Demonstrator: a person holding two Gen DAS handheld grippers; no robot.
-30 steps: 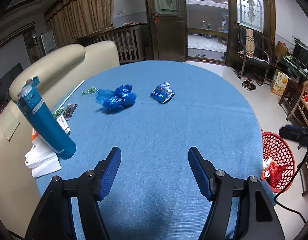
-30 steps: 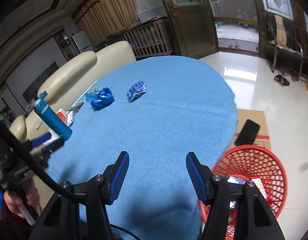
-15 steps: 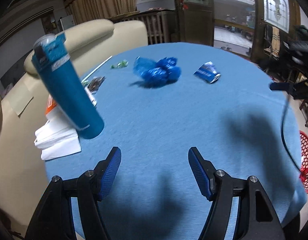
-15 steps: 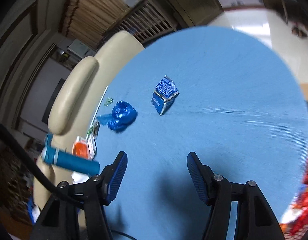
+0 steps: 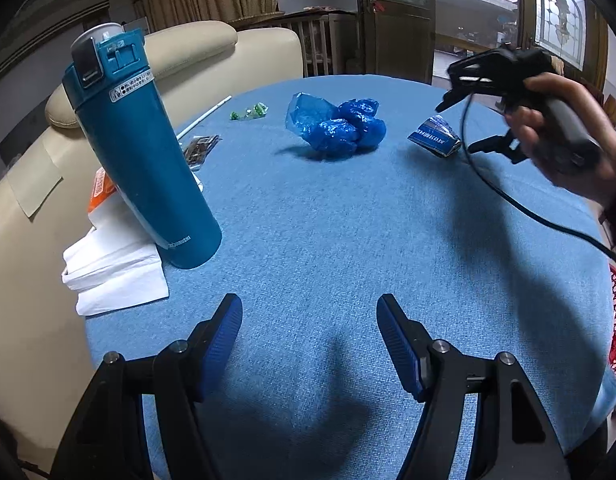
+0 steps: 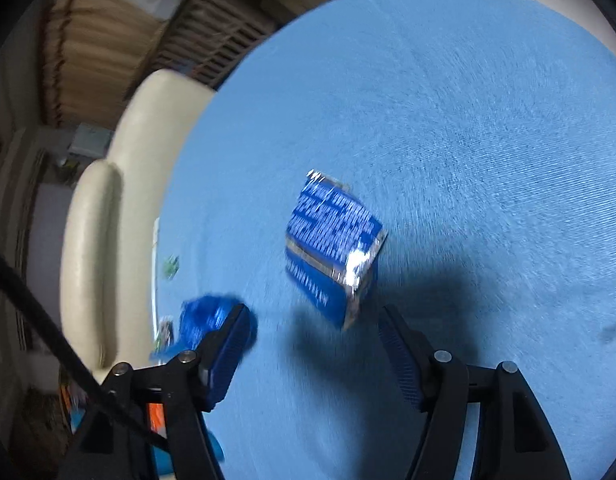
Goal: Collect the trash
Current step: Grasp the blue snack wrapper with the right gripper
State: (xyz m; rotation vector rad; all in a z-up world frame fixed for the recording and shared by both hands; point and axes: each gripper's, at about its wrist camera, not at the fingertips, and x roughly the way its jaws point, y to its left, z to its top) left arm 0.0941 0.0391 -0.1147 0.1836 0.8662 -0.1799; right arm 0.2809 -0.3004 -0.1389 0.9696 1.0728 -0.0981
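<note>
Two claws agape and empty, right gripper point(image 6: 314, 350) just widened, nosing onto blue snack wrapper point(image 6: 334, 246) at frame centre; next: straddle, pinch, carry off.

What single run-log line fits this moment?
right gripper: open, nearing blue foil snack wrapper | left gripper: open, empty

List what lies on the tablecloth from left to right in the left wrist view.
White napkins → teal bottle → green candy wrappers → crumpled blue bag → blue snack wrapper.
</note>
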